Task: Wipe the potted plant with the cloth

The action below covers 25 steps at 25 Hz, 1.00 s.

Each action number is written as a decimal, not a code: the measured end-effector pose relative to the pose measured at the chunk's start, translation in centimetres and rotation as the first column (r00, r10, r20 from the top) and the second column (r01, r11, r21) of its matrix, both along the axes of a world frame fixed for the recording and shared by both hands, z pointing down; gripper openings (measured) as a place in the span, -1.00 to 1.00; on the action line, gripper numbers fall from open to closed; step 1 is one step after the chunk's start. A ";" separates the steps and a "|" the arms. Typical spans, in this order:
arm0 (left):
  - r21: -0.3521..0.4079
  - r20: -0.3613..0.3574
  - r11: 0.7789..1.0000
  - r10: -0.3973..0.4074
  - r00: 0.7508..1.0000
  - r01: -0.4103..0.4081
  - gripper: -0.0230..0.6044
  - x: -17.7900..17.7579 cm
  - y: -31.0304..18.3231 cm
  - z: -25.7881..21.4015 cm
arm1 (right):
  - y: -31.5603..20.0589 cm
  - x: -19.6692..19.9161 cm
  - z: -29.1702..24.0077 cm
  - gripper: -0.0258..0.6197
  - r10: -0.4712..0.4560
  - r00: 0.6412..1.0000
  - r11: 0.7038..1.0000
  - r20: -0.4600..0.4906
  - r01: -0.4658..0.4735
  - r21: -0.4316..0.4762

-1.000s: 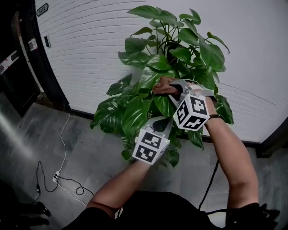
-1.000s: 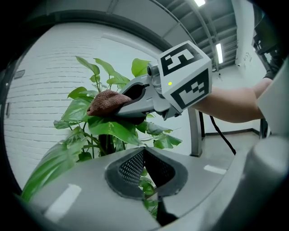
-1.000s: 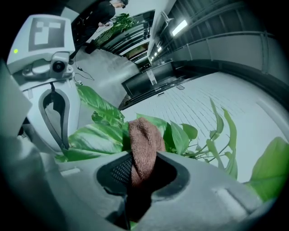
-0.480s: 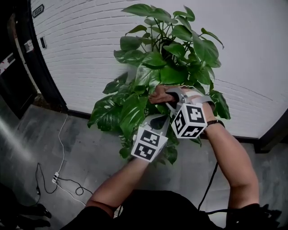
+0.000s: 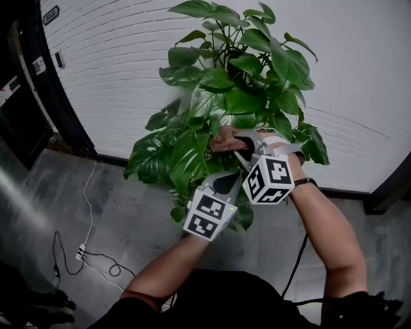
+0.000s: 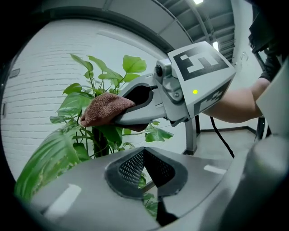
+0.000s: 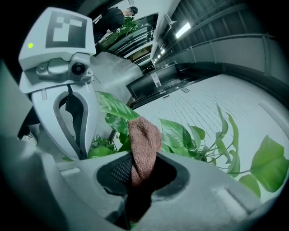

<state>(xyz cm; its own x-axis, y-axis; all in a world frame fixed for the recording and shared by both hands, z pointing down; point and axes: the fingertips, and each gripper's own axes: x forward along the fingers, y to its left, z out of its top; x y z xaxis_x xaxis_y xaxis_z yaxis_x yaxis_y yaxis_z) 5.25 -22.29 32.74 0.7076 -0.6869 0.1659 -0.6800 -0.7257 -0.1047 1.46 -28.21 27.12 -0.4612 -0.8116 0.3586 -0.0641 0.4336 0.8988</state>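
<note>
Mid-wipe: right gripper (image 7: 134, 180) clamps the brown cloth (image 7: 143, 143) among the potted plant (image 5: 244, 96) leaves ahead; left gripper (image 6: 149, 173) closed, empty; most foliage seemingly remains.

Soft, even light fills the head view. The white wall (image 5: 128, 77) is bright without glare, the leaves (image 5: 244, 96) throw no hard shadow, and the left edge falls almost to black. Both gripper views are strongly fisheye, ringed by dark corners, with straight lines bowed. Ceiling lamps (image 6: 197, 2) burn out white in the left gripper view, as do strip lamps (image 7: 183, 30) in the right gripper view. There the cloth (image 7: 143, 144) is sharp, while the grey shell of the right hand-held gripper (image 7: 140, 176) around it is blurred.
</note>
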 end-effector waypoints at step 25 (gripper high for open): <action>-0.071 -0.001 0.997 0.030 1.000 -0.030 -0.87 1.9 3.4 3.4 | 7.7 0.7 1.3 -0.71 -0.059 0.990 0.998 0.130 0.063 -0.028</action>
